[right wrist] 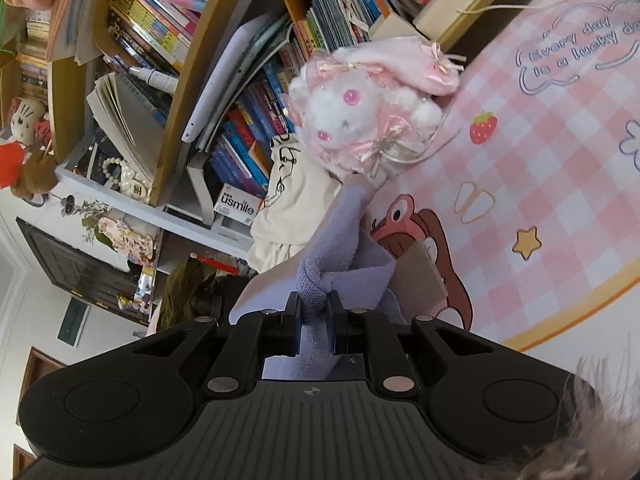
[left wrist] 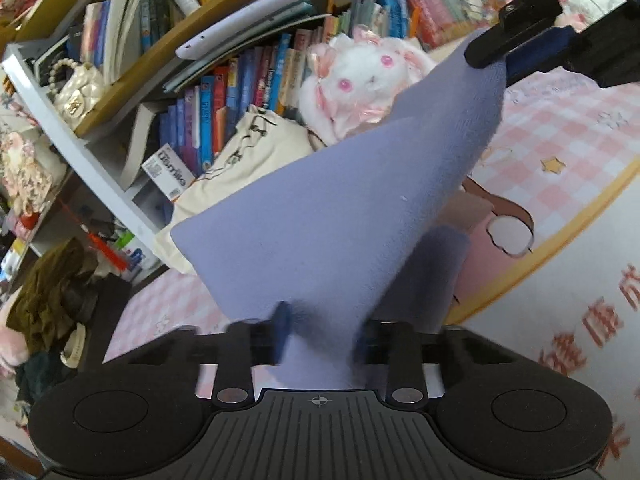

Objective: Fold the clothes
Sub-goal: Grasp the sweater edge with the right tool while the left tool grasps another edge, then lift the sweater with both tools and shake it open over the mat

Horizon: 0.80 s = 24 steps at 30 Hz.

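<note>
A lavender cloth [left wrist: 340, 208] is held up in the air above a pink checked mat [left wrist: 560, 152]. My left gripper [left wrist: 320, 332] is shut on one bunched corner of it, and the fabric fans out upward to the right. In the left wrist view my right gripper [left wrist: 504, 56] appears at the top right, pinching the far corner. Seen from the right wrist, the right gripper [right wrist: 314, 312] is shut on a knot-like bunch of the lavender cloth [right wrist: 340, 256], which hangs over the mat [right wrist: 540, 168].
A white and pink plush toy [left wrist: 360, 80] sits at the mat's far edge, with a cream bag [left wrist: 256, 152] beside it. Behind stand crowded bookshelves [left wrist: 224, 92]. A dark heap of clothes [left wrist: 52, 292] lies at the left. The plush toy [right wrist: 360, 112] also shows in the right wrist view.
</note>
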Motion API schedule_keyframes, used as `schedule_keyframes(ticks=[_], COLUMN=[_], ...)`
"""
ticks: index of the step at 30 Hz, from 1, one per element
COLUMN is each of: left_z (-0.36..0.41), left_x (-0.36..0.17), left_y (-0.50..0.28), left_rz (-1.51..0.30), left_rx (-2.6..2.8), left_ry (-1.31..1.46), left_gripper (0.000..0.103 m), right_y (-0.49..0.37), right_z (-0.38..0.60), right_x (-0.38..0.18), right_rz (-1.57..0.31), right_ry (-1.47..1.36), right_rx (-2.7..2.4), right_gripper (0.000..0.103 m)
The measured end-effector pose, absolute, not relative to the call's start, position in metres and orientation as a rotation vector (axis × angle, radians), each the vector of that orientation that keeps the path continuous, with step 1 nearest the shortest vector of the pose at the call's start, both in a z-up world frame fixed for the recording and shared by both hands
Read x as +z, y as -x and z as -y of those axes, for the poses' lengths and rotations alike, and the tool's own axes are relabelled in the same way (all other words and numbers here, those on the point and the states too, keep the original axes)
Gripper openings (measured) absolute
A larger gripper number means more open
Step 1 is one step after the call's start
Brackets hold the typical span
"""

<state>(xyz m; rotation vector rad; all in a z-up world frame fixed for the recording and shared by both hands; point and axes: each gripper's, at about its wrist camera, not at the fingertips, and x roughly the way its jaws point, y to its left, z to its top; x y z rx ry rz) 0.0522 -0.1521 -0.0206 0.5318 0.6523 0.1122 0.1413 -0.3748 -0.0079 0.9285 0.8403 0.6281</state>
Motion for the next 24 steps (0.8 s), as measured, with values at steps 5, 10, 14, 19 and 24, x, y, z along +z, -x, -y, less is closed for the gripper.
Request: schedule_keyframes(ticks=[5,10,14,19,24], left_z=[0.162,0.178,0.172,0.149,0.115], left_x=[0.028,0.115,0.188,0.229,0.143], left_y=[-0.033,-0.007,0.022,0.043,0.012], left_rz=[-0.535,-0.294,-0.049,0.082,-0.263], left_rx=[0.015,-0.149,-0.3,-0.406,-0.287], left_ry=[-0.491,-0.387,-0.19,0.011,0.052], left_gripper=[0.008,0.008,0.008,0.009,0.009], right_y=[-0.144,-0.159,-0.161,-0.169,-0.193], right_z=[0.387,0.412,0.415,0.384,0.319], right_x=[0.022,0.115,0.201,0.241,0.181], right_rz=[-0.735,-0.439,-0.159,-0.105,-0.432], right_ry=[-0.942,-0.971,-0.988,-0.983,-0.856], right_rx=[0.688,0.812,0.969,1.15,1.066], right_gripper=[0.011,0.01,0.01,0.01,0.01])
